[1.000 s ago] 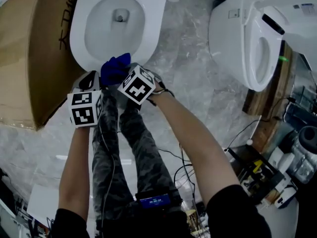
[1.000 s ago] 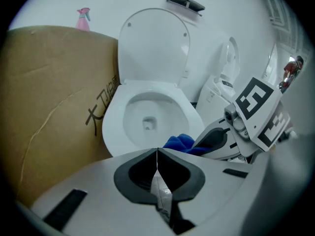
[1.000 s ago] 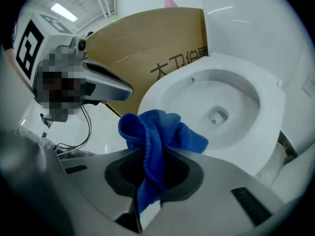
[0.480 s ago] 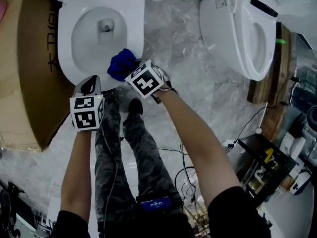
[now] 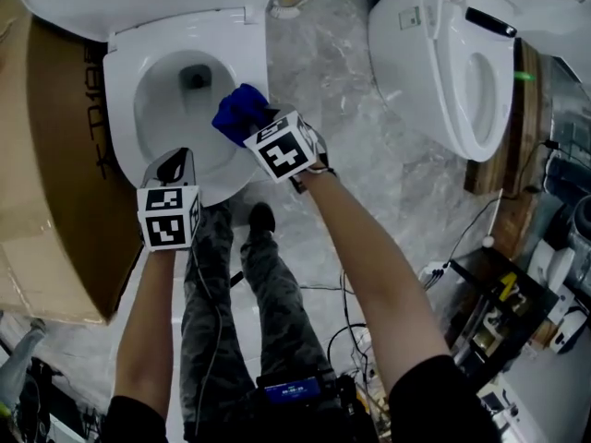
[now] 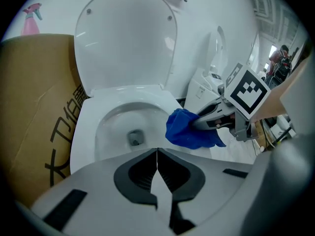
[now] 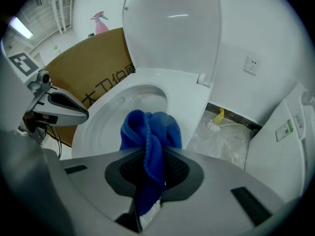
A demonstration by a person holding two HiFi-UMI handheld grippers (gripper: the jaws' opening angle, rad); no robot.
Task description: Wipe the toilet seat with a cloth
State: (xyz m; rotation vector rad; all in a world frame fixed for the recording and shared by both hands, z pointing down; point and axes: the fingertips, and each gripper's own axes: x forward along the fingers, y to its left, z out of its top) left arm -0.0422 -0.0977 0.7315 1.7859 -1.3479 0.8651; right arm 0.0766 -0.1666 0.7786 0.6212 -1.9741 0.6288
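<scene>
Hanging bunched from the right gripper [image 7: 152, 167], the blue cloth [image 7: 150, 132] is pinched hard between fingers closed on its middle, with a fold above them and a tail below. From the head view the cloth [image 5: 238, 111] sits over the right front of the seat [image 5: 120, 109], at the bowl's edge. Whether it already presses on the white rim I cannot tell.

That rim lies just below and ahead of the right gripper [image 5: 259, 124], which points steeply down at it. The seat is an oval ring whose long axis runs away from the person, from the front lip to the hinge under the raised lid [image 7: 172, 33]. I judge a wipe would follow the ring along that line, and the right hand is the one placed for it.

The left gripper [image 5: 174, 159] hovers over the front-left rim, well apart from the cloth, its fingers shut together on nothing.

Room is uneven. A cardboard box [image 5: 55, 155] stands close along the toilet's left side, and the lid walls off the back. On the right, bare floor [image 5: 323, 63] lies open up to a second toilet [image 5: 443, 63].
</scene>
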